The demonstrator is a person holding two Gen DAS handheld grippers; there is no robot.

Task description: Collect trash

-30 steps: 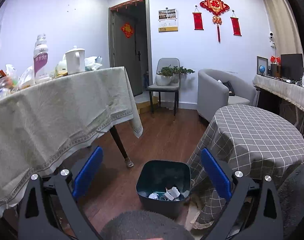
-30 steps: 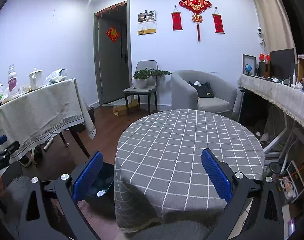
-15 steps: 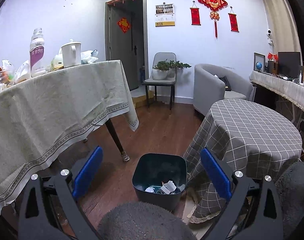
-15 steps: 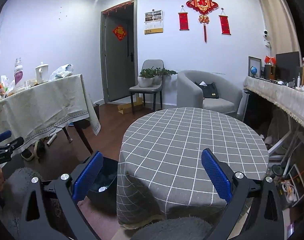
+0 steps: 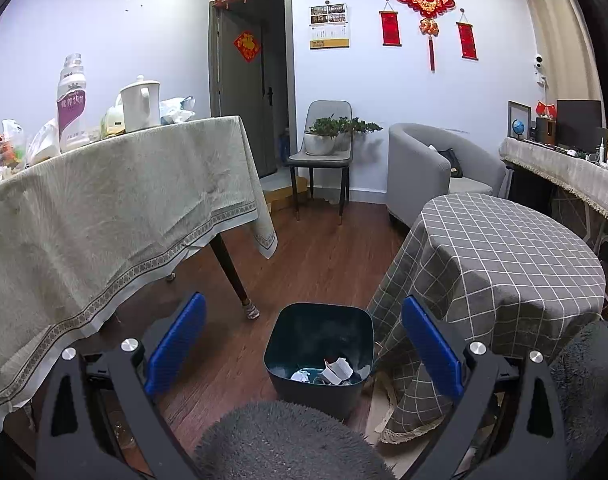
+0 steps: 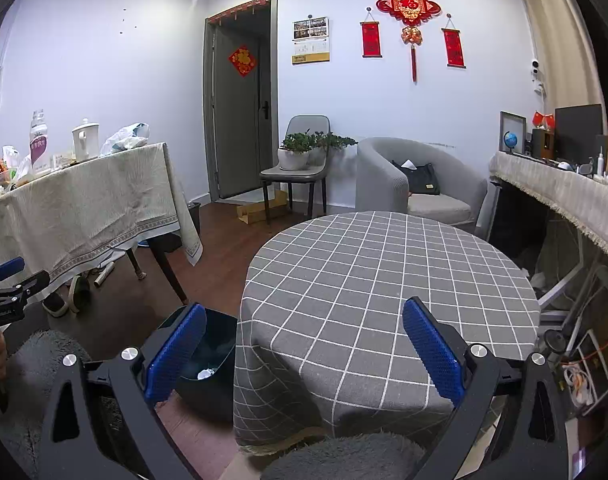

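Observation:
A dark bin [image 5: 319, 354] stands on the wooden floor beside the round checked table [image 5: 500, 264], with crumpled white paper [image 5: 336, 368] in its bottom. My left gripper [image 5: 302, 344] hangs open above and in front of the bin, nothing between its blue pads. My right gripper [image 6: 302, 344] is open over the near edge of the round checked table [image 6: 384, 280], holding nothing. The bin [image 6: 208, 364] shows at that view's lower left, partly behind a blue pad. The left gripper's tip [image 6: 8, 280] appears at the far left edge.
A long table with a pale cloth [image 5: 104, 208] carries a bottle [image 5: 71, 104], a white kettle [image 5: 140, 100] and bags. A chair with potted plants [image 5: 324, 148], a grey armchair [image 5: 432, 172] and a cluttered side counter [image 5: 564, 168] line the back. Grey fuzzy fabric [image 5: 280, 440] fills the bottom.
Both views have drifted slightly: the bin has shifted a little toward the centre under the left gripper, and the right view has turned a bit left. Both grippers stay open.

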